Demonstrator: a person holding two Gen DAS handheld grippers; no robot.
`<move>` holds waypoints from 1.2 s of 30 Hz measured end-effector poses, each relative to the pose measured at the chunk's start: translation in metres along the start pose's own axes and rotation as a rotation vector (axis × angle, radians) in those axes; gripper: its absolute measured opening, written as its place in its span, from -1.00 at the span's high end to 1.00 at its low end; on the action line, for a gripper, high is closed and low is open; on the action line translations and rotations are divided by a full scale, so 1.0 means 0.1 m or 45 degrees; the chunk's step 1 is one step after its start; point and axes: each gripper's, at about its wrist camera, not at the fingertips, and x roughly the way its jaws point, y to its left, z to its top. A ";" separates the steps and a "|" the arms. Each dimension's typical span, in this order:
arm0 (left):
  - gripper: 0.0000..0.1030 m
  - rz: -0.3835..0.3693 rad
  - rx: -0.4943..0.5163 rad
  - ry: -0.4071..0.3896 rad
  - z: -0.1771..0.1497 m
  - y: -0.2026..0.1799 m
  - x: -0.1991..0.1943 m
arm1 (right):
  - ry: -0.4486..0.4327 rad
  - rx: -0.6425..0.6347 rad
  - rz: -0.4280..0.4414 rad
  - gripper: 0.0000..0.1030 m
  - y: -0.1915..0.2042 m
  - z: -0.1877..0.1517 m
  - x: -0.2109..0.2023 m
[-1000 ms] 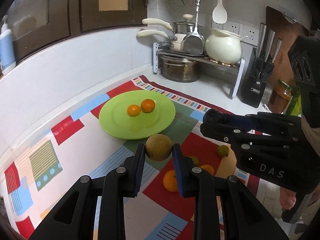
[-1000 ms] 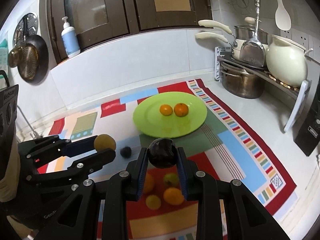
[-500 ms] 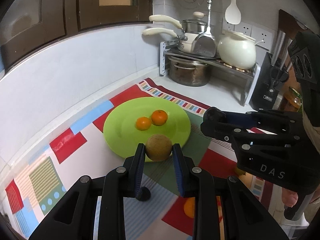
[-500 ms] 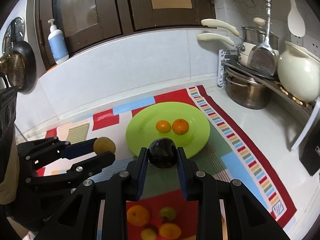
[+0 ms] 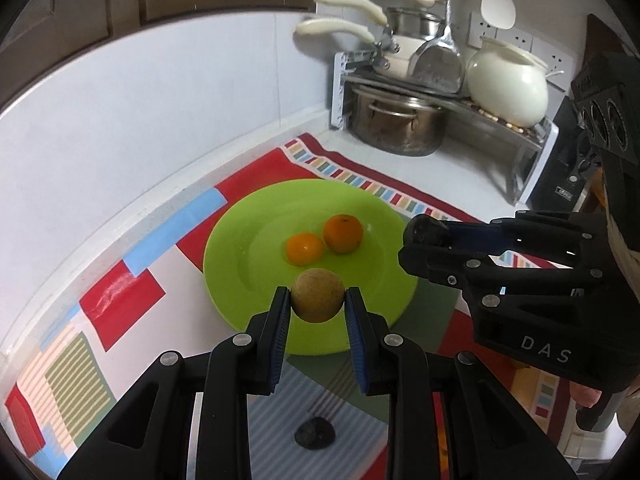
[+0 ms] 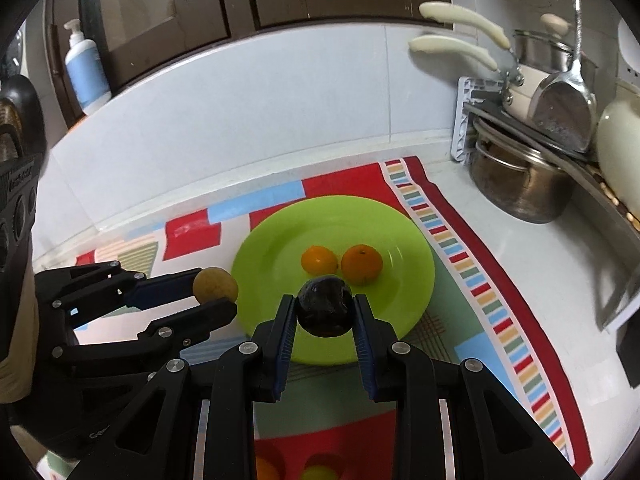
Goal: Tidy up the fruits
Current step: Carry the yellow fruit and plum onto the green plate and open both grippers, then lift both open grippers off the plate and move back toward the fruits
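A green plate (image 5: 260,236) (image 6: 404,232) lies on a colourful mat and holds two oranges (image 5: 343,233) (image 6: 361,263). My left gripper (image 5: 317,308) is shut on a tan round fruit (image 5: 317,295) and holds it above the plate's near edge; it shows in the right wrist view (image 6: 215,285) at the plate's left rim. My right gripper (image 6: 325,312) is shut on a dark plum-like fruit (image 6: 325,311) above the plate's near part; its tip shows in the left wrist view (image 5: 424,236) at the plate's right edge.
A small dark fruit (image 5: 315,433) lies on the mat below my left gripper. More fruits (image 6: 320,472) lie on the mat at the near edge. A rack with steel pots (image 5: 400,124), a white jar (image 5: 508,88) and a knife block stand at the back right. A soap bottle (image 6: 86,70) stands on the ledge.
Both grippers have moved forward with their fruits, from above the loose fruits on the mat to over the near edge of the green plate.
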 end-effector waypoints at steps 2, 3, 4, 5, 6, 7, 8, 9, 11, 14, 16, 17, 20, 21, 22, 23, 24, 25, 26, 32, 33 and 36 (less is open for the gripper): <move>0.46 -0.005 0.002 0.017 0.02 0.03 0.09 | 0.021 0.008 0.004 0.43 -0.03 0.01 0.09; 0.46 -0.006 0.004 0.024 0.03 0.04 0.13 | 0.033 0.010 0.005 0.43 -0.05 0.02 0.14; 0.46 -0.006 0.005 0.032 0.03 0.05 0.17 | 0.044 0.010 0.003 0.43 -0.06 0.02 0.19; 0.46 -0.006 0.004 0.042 0.03 0.06 0.22 | 0.055 0.010 0.001 0.43 -0.08 0.03 0.23; 0.46 -0.010 0.004 0.056 0.04 0.07 0.27 | 0.073 0.014 0.003 0.43 -0.10 0.03 0.29; 0.46 -0.013 0.003 0.073 0.04 0.08 0.32 | 0.086 0.021 0.010 0.43 -0.11 0.04 0.33; 0.46 -0.016 0.002 0.086 0.03 0.08 0.37 | 0.104 0.033 0.022 0.43 -0.14 0.04 0.38; 0.46 -0.021 0.002 0.095 0.03 0.08 0.41 | 0.118 0.039 0.027 0.43 -0.15 0.05 0.42; 0.46 -0.026 0.000 0.121 0.02 0.10 0.49 | 0.139 0.044 0.028 0.43 -0.18 0.05 0.49; 0.46 -0.022 -0.009 0.142 0.01 0.13 0.59 | 0.170 0.057 0.036 0.43 -0.21 0.05 0.58; 0.46 -0.022 -0.016 0.156 0.01 0.15 0.64 | 0.183 0.058 0.031 0.43 -0.22 0.05 0.63; 0.46 -0.021 -0.016 0.160 0.01 0.15 0.65 | 0.189 0.057 0.027 0.43 -0.23 0.04 0.65; 0.45 -0.021 -0.012 0.174 0.00 0.15 0.70 | 0.203 0.061 0.027 0.43 -0.24 0.05 0.71; 0.45 -0.021 -0.013 0.178 0.00 0.14 0.71 | 0.207 0.061 0.028 0.43 -0.25 0.04 0.72; 0.45 -0.021 -0.016 0.184 0.00 0.14 0.73 | 0.208 0.058 0.028 0.43 -0.24 0.04 0.73; 0.45 -0.022 -0.018 0.189 0.00 0.14 0.74 | 0.208 0.057 0.026 0.43 -0.24 0.04 0.73; 0.45 -0.026 -0.020 0.194 -0.01 0.15 0.75 | 0.208 0.058 0.023 0.43 -0.25 0.04 0.74; 0.45 -0.027 -0.022 0.198 -0.02 0.15 0.75 | 0.207 0.060 0.020 0.43 -0.25 0.04 0.75; 0.45 -0.026 -0.022 0.200 -0.02 0.15 0.75 | 0.206 0.062 0.018 0.43 -0.25 0.04 0.75; 0.25 0.007 -0.032 0.177 -0.02 0.16 0.66 | 0.195 0.078 -0.007 0.25 -0.27 0.05 0.72; 0.25 0.011 -0.035 0.171 -0.02 0.16 0.63 | 0.191 0.080 -0.008 0.25 -0.27 0.05 0.69; 0.25 0.015 -0.051 0.151 -0.04 0.15 0.51 | 0.163 0.079 -0.011 0.25 -0.25 0.02 0.56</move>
